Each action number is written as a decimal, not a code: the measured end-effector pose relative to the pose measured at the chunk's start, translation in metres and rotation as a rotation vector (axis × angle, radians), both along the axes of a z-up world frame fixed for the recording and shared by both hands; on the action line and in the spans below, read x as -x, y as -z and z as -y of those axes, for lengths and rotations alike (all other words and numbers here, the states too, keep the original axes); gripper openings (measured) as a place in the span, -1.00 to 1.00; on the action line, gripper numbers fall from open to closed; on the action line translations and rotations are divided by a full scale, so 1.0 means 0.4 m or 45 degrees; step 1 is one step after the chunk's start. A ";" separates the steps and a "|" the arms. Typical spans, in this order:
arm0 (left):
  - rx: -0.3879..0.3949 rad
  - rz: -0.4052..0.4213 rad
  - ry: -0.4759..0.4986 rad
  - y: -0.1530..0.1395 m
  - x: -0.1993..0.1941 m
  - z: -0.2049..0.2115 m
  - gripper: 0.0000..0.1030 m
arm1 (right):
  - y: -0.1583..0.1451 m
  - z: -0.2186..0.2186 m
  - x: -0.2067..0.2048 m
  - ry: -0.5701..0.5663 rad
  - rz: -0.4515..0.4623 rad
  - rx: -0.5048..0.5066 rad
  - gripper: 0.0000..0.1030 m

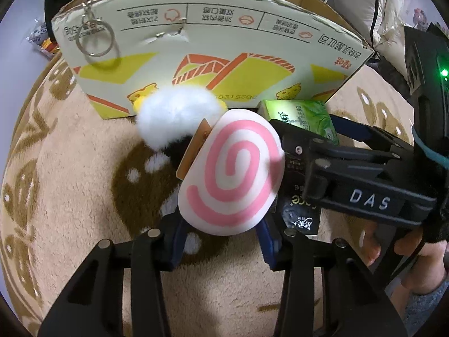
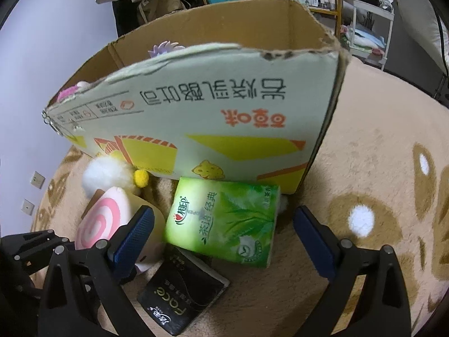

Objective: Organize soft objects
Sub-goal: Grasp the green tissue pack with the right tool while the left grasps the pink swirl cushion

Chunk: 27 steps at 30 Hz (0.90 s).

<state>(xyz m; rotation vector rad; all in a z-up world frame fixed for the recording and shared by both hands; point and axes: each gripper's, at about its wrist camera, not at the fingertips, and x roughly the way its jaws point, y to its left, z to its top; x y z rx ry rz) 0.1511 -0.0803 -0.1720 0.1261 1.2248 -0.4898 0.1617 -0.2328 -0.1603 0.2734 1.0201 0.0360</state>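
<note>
Pick-up step, by appearance: the left hand-held gripper [image 1: 221, 233] pinched the pink-spiral squishy [image 1: 233, 174] by its lower edge, just above the rug [image 1: 70, 196] and before the cardboard box [image 1: 213, 53]. The squishy's long axis ran up and slightly right — spiral face toward the camera. The right hand-held gripper [image 2: 224, 236] stood spread around the green tissue pack [image 2: 224, 219], not touching it. Next move, likely: lift over the box wall.

The swirl cushion [image 1: 231, 174] hides most of the black pack [image 1: 299, 213].
</note>
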 end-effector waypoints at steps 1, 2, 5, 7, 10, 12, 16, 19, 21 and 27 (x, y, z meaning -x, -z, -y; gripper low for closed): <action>0.000 -0.002 -0.002 -0.003 0.000 -0.002 -0.17 | 0.001 0.004 -0.002 0.001 -0.004 -0.005 1.00; 0.000 -0.006 -0.004 -0.005 0.000 -0.004 -0.17 | 0.002 0.006 -0.002 0.003 -0.006 -0.010 1.00; -0.005 0.007 -0.002 -0.015 0.010 -0.008 -0.17 | 0.001 0.007 -0.004 -0.002 -0.006 -0.006 1.00; -0.006 0.025 0.008 -0.023 0.015 -0.004 -0.17 | 0.001 0.012 -0.005 -0.014 -0.006 0.003 0.90; -0.030 0.041 0.017 -0.029 0.024 0.000 -0.17 | 0.004 -0.007 0.001 -0.040 -0.024 0.012 0.80; -0.036 0.042 0.019 -0.030 0.026 -0.003 -0.17 | 0.006 -0.016 0.000 -0.050 -0.033 0.036 0.69; -0.048 0.080 0.007 -0.041 0.038 0.008 -0.18 | 0.015 -0.034 0.001 -0.065 -0.044 0.080 0.66; -0.047 0.115 0.007 -0.055 0.046 0.004 -0.24 | 0.018 -0.042 0.004 -0.076 -0.038 0.101 0.61; -0.058 0.122 0.007 -0.061 0.053 0.001 -0.26 | 0.017 -0.045 0.007 -0.083 -0.035 0.108 0.59; -0.088 0.169 -0.005 -0.081 0.072 0.014 -0.27 | -0.006 -0.035 0.042 -0.056 -0.011 0.139 0.58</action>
